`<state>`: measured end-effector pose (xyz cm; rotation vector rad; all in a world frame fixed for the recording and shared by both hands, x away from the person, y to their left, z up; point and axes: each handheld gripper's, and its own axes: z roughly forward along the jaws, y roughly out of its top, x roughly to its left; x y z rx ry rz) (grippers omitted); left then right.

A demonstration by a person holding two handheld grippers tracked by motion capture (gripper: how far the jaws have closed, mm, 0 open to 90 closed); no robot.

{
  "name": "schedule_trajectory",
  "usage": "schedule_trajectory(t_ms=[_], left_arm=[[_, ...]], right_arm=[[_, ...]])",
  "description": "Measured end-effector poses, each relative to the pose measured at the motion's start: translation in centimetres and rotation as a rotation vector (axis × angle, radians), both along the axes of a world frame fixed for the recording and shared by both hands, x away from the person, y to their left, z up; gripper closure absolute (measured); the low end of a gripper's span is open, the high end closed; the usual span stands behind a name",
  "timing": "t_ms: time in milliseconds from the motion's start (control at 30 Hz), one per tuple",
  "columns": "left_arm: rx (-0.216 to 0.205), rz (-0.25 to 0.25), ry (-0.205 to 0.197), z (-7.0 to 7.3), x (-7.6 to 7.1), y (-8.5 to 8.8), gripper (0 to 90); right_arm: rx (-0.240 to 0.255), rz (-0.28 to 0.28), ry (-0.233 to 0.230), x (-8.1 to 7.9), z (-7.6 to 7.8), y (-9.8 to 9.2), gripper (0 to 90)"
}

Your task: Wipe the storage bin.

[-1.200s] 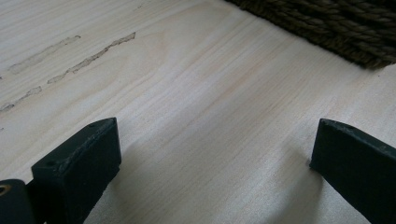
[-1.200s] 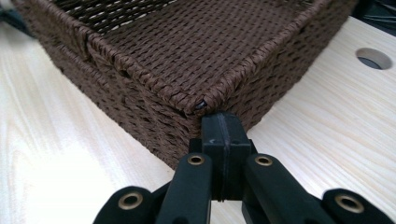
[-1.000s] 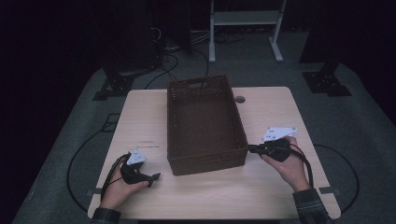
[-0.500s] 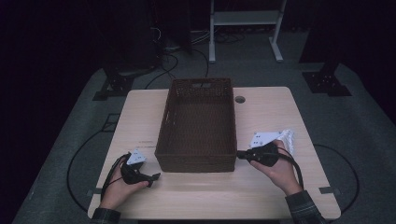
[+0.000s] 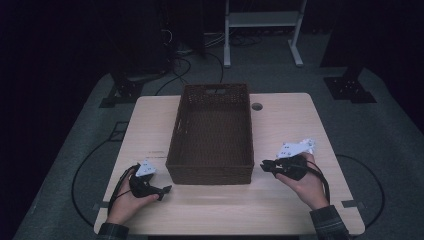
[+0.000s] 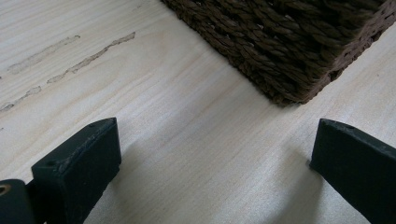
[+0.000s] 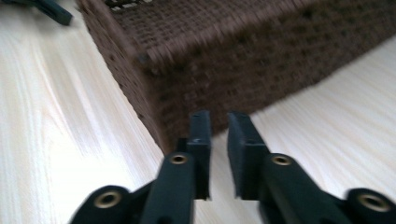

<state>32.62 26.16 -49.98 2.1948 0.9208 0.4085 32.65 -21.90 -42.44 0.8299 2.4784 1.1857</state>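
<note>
Now my basket (image 5: 212, 132) sits mid-table (image 5: 285, 200), dark room beyond; left gripper (image 5: 161, 190) gapes wide and empty, while right gripper (image 5: 263, 165), seen close at the basket's corner, has just been opening, narrow gap empty.

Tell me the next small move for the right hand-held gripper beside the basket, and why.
Probably draw the right hand-held gripper back from the basket: its jaws have just been opening, nothing sits between them, and the basket rests flat on the table.

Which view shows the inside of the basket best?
The high view: it looks down into the basket, showing its woven floor, all four walls and the handle slot in the far wall. The left gripper view catches one lower outside corner; the right gripper view shows a blurred outer corner and side.
</note>
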Motion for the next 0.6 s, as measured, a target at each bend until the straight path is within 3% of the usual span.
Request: schedule_trajectory(t_ms=[33,67,100,133,167,233,333,467,600], left_arm=[[0.0,0.0,-0.001,0.0,0.0,0.0,0.6],[0.0,0.0,-0.001,0.0,0.0,0.0,0.6],[0.002,-0.001,0.0,0.0,0.0,0.0,0.6],[0.001,-0.001,0.0,0.0,0.0,0.0,0.6],[0.001,-0.001,0.0,0.0,-0.1,0.0,0.6],[0.001,0.0,0.0,0.0,-0.1,0.0,0.6],[0.001,-0.001,0.0,0.0,-0.1,0.0,0.6],[0.002,-0.001,0.0,0.0,-0.1,0.0,0.6],[0.002,-0.001,0.001,0.0,-0.1,0.0,0.6]], right_arm=[[-0.025,-0.03,-0.001,-0.2,-0.4,-0.5,69.7],[-0.025,-0.03,-0.001,-0.2,-0.4,-0.5,69.7],[-0.021,-0.062,0.012,-0.5,-0.8,-1.0,62.9],[-0.021,-0.062,0.012,-0.5,-0.8,-1.0,62.9],[-0.026,-0.087,0.016,-0.7,-1.3,-1.3,55.5],[-0.028,-0.112,0.02,-1.0,-2.0,-1.6,50.3],[-0.041,-0.126,0.013,-1.2,-2.7,-1.8,43.0],[-0.045,-0.141,0.038,-1.4,-4.3,-1.9,31.3],[-0.072,-0.141,0.05,-1.5,-5.1,-1.7,28.6]])
